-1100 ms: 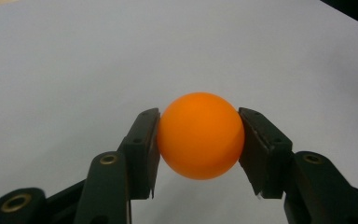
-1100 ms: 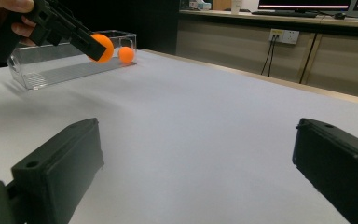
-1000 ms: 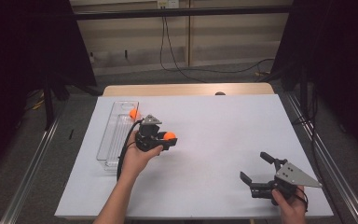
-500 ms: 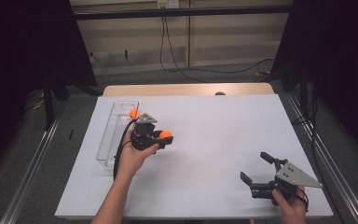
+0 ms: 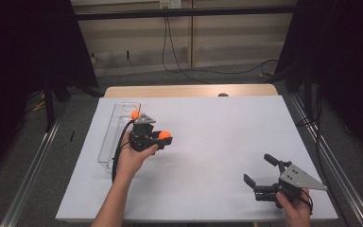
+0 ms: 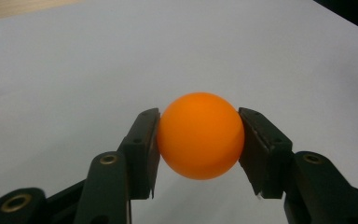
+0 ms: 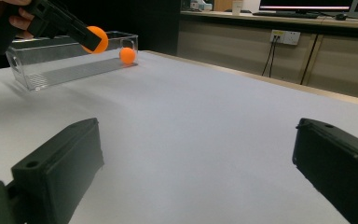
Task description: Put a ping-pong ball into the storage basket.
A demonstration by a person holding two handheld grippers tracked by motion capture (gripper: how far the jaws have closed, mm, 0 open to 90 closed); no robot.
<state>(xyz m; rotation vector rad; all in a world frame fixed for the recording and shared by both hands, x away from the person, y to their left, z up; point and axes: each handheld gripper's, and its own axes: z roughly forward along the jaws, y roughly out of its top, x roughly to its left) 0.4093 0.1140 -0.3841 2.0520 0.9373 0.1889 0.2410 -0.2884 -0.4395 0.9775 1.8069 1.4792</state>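
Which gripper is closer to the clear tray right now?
Left. The left gripper, shut on an orange ball, hovers just right of the clear tray. The right gripper sits open at the table's near right corner, far from it.

Left tool (image 5: 163,138) raised off bench, jaws clamped on orange ball (image 6: 200,135), one pad each side, left hand (image 5: 133,153) wrapped round body, forearm angling up from bottom edge. Right tool (image 5: 261,171) low near bench's front right corner, jaws spread wide with nothing between, pointing left, right hand (image 5: 294,208) gripping from behind.
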